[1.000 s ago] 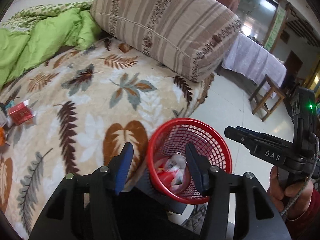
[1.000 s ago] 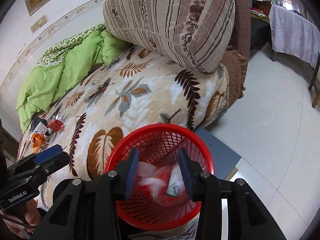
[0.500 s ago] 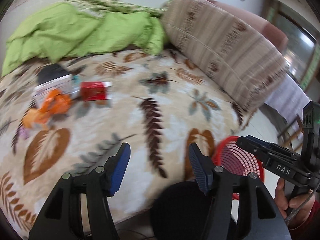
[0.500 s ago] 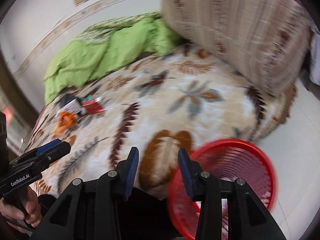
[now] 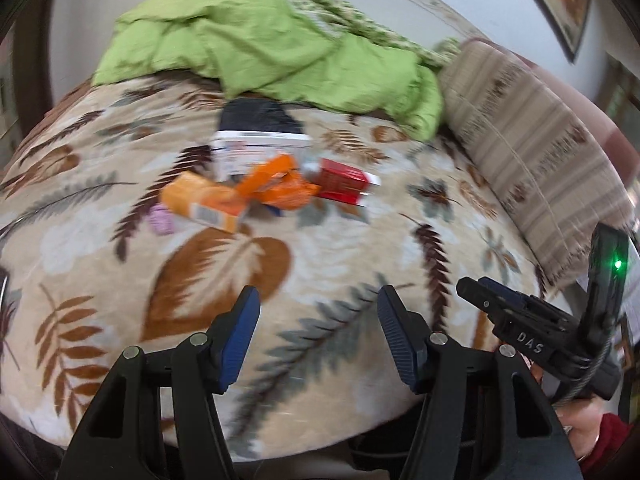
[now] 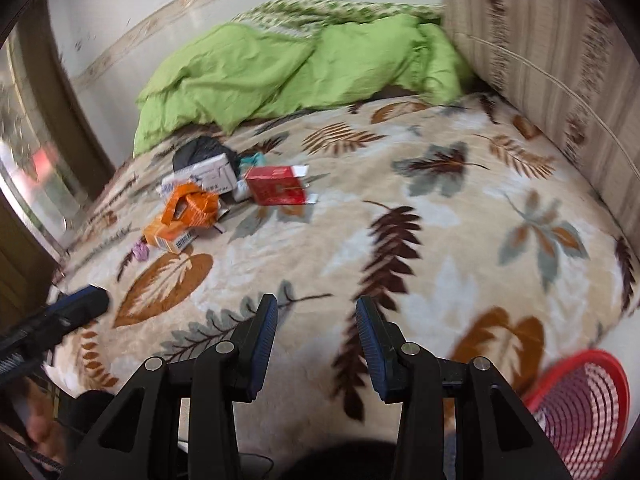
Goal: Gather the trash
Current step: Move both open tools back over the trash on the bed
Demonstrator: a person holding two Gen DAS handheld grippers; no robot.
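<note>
Left wrist view looks down on a bed whose plush blanket (image 5: 320, 248) is beige fleece printed with brown and grey-green leaves. A small heap of trash lies toward its far side: a flat orange carton (image 5: 204, 204) with a barcode, a crumpled orange wrapper (image 5: 276, 188) draped against it, a red cardboard box (image 5: 344, 186) with white end flaps just beside that, a white box (image 5: 260, 154) behind, a dark black bag (image 5: 256, 118) at the back and a small lilac scrap (image 5: 162, 220) near the carton. A rumpled lime-green quilt (image 5: 256, 44) is bunched along the wall, and a fat striped bolster (image 5: 532, 152) in tan and brown stands at the right.

Nearer me, the left gripper (image 5: 318, 336) hangs over bare blanket, its ribbed blue-padded jaws set about half apart with nothing between them. The right gripper (image 6: 316, 348) has its jaws parted more narrowly, also empty, well short of the heap. A round red plastic mesh basket (image 6: 580, 404) sits on the floor beside the bed at lower right.
</note>
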